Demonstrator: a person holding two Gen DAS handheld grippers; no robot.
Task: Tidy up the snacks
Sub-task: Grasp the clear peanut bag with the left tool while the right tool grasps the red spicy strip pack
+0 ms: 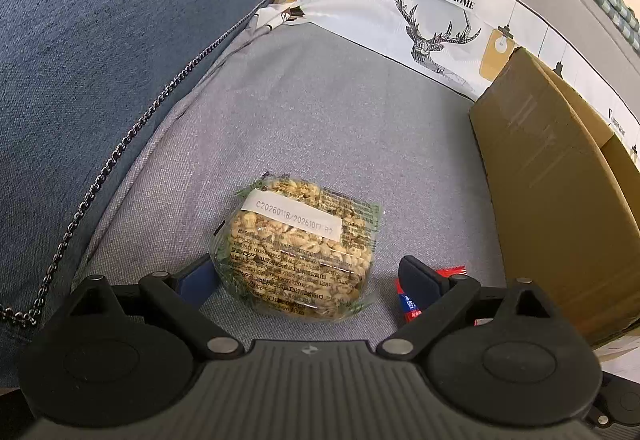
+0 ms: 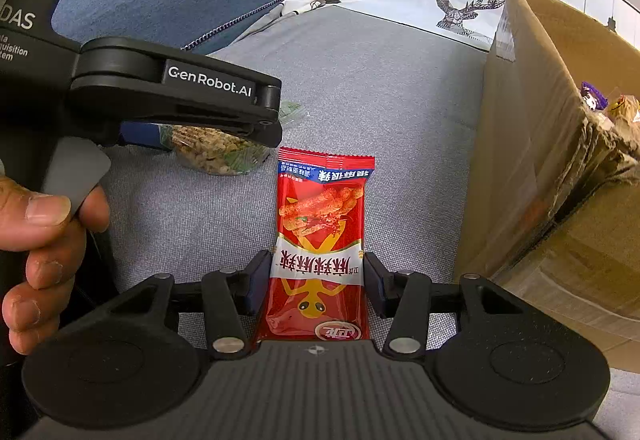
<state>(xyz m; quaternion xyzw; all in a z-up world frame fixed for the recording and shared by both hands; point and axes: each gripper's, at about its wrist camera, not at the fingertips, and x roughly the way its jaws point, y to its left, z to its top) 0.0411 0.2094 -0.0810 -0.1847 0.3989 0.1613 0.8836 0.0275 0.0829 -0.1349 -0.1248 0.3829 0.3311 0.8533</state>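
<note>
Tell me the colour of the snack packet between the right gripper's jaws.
Red packet with a white band and yellow figure; best seen in the right wrist view.
</note>
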